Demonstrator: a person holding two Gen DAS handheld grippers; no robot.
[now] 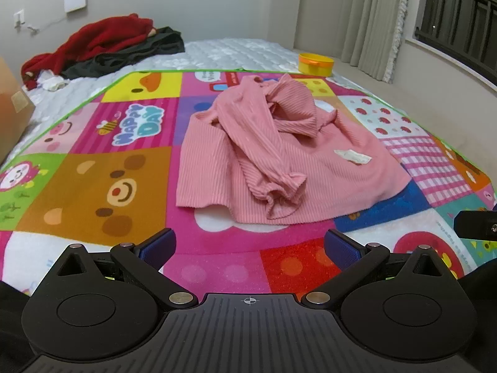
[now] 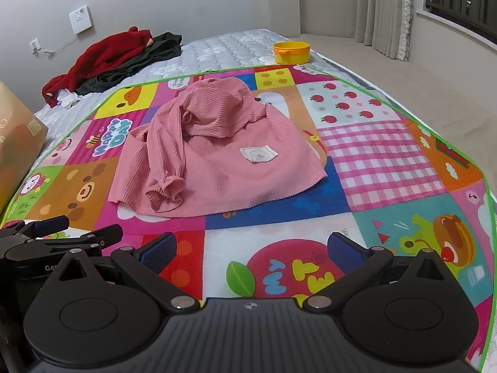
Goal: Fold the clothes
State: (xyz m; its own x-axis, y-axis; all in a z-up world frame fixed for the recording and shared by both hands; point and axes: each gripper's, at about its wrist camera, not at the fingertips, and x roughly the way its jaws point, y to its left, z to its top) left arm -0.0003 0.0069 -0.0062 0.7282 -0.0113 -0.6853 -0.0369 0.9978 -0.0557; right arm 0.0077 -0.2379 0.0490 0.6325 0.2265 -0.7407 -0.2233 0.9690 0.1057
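One pink top (image 1: 279, 155), two open grippers

Both tongs (image 1: 250, 245) (image 2: 252, 248) apparently wide open, empty

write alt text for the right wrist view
A crumpled pink ribbed top lies unfolded on a colourful cartoon play mat spread over a bed. The right gripper is open and empty; a yellow tub sits beyond.
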